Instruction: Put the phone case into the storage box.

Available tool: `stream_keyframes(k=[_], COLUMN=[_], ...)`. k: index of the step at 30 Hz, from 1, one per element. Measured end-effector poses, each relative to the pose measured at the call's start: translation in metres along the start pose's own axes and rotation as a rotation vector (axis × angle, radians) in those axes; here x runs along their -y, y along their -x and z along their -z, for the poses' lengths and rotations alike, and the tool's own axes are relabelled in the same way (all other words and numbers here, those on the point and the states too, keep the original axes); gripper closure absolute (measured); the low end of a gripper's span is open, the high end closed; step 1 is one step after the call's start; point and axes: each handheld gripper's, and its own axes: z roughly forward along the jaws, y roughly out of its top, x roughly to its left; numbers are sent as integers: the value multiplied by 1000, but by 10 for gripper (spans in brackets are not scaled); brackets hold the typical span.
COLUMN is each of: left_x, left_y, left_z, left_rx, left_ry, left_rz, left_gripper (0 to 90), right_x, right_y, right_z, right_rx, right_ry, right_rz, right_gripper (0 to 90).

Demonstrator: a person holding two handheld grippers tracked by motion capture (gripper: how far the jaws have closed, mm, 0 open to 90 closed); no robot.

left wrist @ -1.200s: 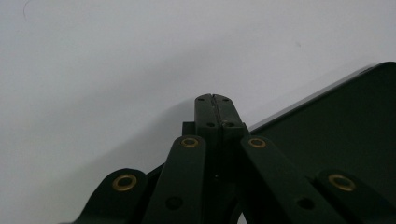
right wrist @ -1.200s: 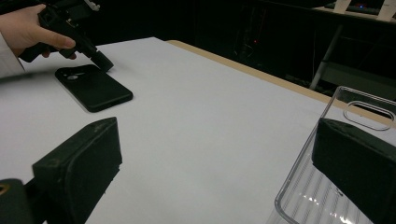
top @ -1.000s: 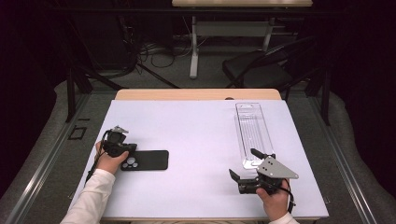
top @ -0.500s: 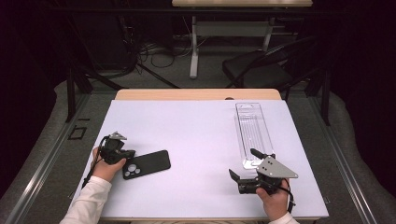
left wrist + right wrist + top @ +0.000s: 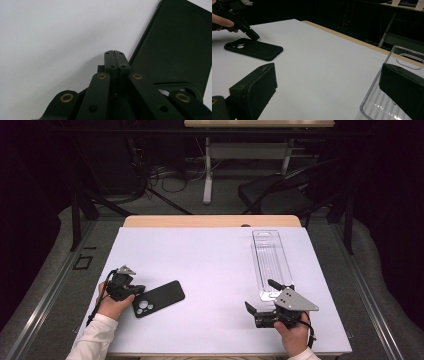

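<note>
The white rectangular table (image 5: 215, 270) carries everything; taking its near left corner as landmark, the black rubbery phone case (image 5: 158, 298) lies flat just inward of it, camera cutouts toward the corner. The long clear plastic tray (image 5: 271, 262) sits far across from that corner. The right gripper (image 5: 260, 312), also well away from the corner, stands with jaws wide apart and empty, one jaw near the tray's end. The left gripper (image 5: 114, 53) has its jaws pressed together on nothing, tip at the case's edge. Risk, as I judge it: a closed tip can only nudge, so the case may slide or spin away. Whether the tip touches the case is hard to tell; the left gripper view cuts off most of the case
</note>
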Motion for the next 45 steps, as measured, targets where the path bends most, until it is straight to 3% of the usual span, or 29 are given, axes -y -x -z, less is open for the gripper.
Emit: stream_keyframes(k=[9, 14, 21, 26, 32, 41, 45], left_x=[1, 1, 1, 1, 1, 1, 0], left_y=[-2, -4, -2, 1, 4, 9, 11], left_z=[1, 9, 17, 21, 24, 28, 30], left_rx=[7, 17, 37, 38, 46, 56, 83], left_ry=[21, 70, 134, 170, 198, 234, 254], left_rz=[11, 31, 29, 13, 9, -21, -19], left_gripper=[900, 900, 872, 799, 646, 542, 521], right_x=[0, 1, 1, 1, 1, 1, 1], right_y=[0, 0, 0, 0, 0, 0, 0], right_z=[0, 0, 0, 0, 0, 0, 0], right_rx=[-3, -3, -2, -3, -4, -4, -5], right_ry=[-5, -7, -7, -8, -10, -11, -11], right_rz=[4, 4, 4, 6, 3, 4, 4], right_gripper=[12, 11, 12, 11, 11, 12, 12])
